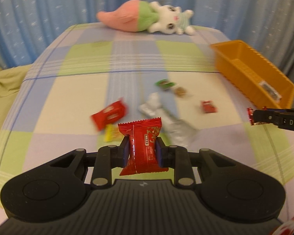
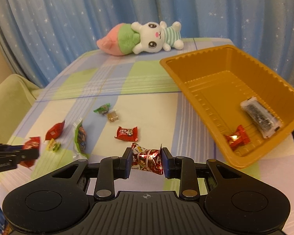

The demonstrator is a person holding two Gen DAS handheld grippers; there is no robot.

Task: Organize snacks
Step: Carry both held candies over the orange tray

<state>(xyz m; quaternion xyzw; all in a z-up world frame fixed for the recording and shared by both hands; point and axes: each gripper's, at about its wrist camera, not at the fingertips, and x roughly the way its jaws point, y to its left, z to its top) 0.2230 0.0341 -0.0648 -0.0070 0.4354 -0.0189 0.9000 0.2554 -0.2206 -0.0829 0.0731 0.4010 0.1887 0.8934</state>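
Note:
My left gripper (image 1: 142,146) is shut on a red snack packet (image 1: 143,146) and holds it above the checked tablecloth. It also shows at the left edge of the right wrist view (image 2: 32,152). My right gripper (image 2: 147,159) is shut on a red foil candy (image 2: 148,159) just left of the orange tray (image 2: 186,82). The tray holds a dark clear-wrapped bar (image 2: 260,117) and a red candy (image 2: 237,140). Loose snacks lie on the cloth: a red candy (image 2: 126,133), a green packet (image 2: 80,137), a red packet (image 2: 54,131), a yellow candy (image 2: 53,146), a green candy (image 2: 102,109) and a brown one (image 2: 113,116).
A plush rabbit with a pink and green carrot (image 2: 139,38) lies at the far end of the table. Blue star curtains hang behind. A pale green chair (image 2: 7,99) stands at the left. The tray (image 1: 245,70) sits at the table's right edge.

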